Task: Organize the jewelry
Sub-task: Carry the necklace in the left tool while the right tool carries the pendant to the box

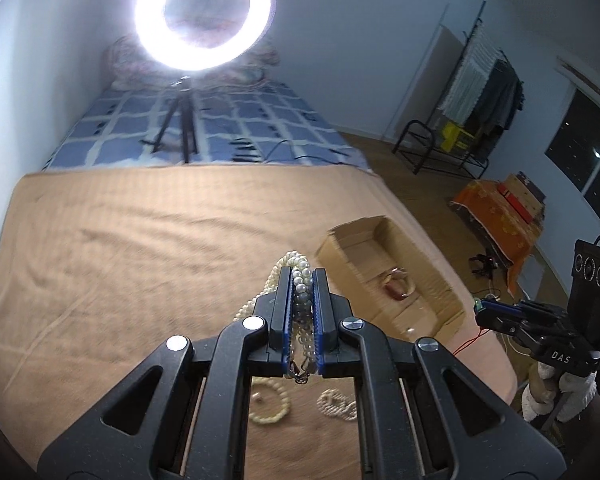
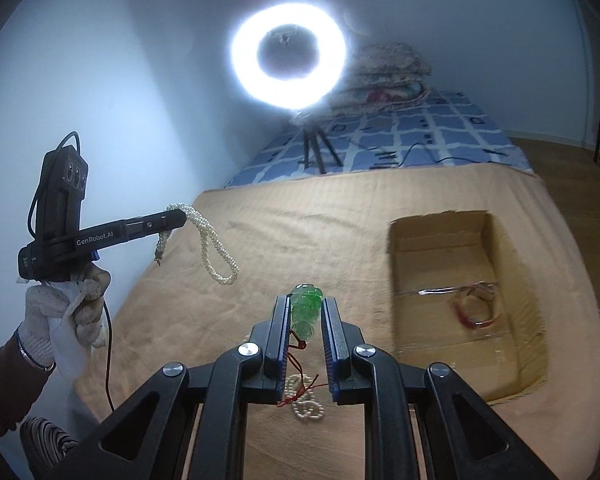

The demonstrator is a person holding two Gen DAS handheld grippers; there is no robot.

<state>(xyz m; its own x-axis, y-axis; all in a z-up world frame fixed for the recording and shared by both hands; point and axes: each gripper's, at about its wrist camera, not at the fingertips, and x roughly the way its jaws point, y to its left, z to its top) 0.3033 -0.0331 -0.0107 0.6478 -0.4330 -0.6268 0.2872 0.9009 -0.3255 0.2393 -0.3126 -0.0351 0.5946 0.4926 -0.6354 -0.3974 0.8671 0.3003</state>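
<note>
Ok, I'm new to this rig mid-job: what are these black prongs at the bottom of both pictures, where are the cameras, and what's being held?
No robot here: a person holds a two-finger gripper in each hand, with a camera on each looking along its fingers. The left gripper is shut on a pearl necklace, seen from the side dangling in the right camera's picture. The right gripper is shut on a green pendant with a red cord. On the tan blanket lie two more pearl pieces and a cardboard box holding a red bracelet. The bright circle is a ring light.
</note>
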